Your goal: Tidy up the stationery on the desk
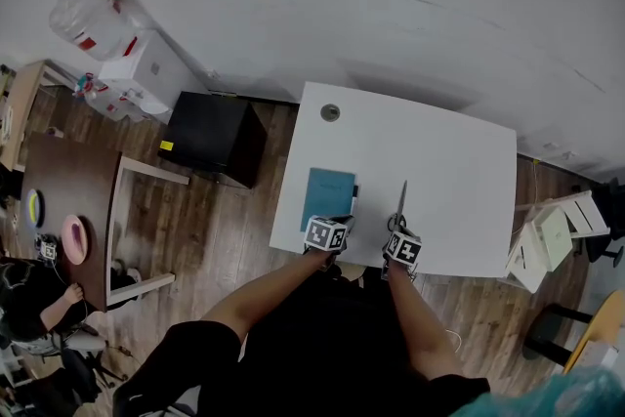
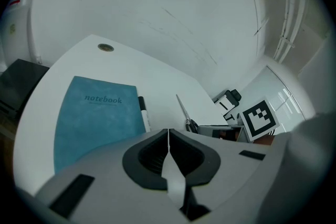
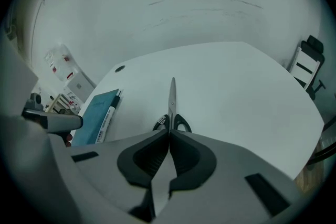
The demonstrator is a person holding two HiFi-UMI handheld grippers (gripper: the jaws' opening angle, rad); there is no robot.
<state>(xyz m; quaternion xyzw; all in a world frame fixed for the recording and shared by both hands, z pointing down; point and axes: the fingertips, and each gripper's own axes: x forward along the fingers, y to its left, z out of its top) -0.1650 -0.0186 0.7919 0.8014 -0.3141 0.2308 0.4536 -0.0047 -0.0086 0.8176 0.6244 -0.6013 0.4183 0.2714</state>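
Observation:
A teal notebook (image 1: 327, 194) (image 2: 92, 118) (image 3: 93, 115) lies near the front left of the white desk (image 1: 449, 161). A black and white marker (image 1: 354, 200) (image 2: 143, 113) (image 3: 108, 117) rests along its right edge. To the right lie closed scissors (image 1: 400, 202) (image 2: 185, 112) (image 3: 171, 99), blades pointing away from me. My left gripper (image 1: 343, 224) (image 2: 168, 131) hovers by the notebook's near right corner, shut and empty. My right gripper (image 1: 395, 234) (image 3: 169, 131) sits just behind the scissors' black handles, jaws shut with nothing between them.
A round cable hole (image 1: 330, 112) is at the desk's far left corner. A black cabinet (image 1: 213, 137) stands left of the desk, and a brown table (image 1: 68, 200) stands further left. White folding frames (image 1: 552, 234) lean at the right. A seated person (image 1: 39, 298) is at lower left.

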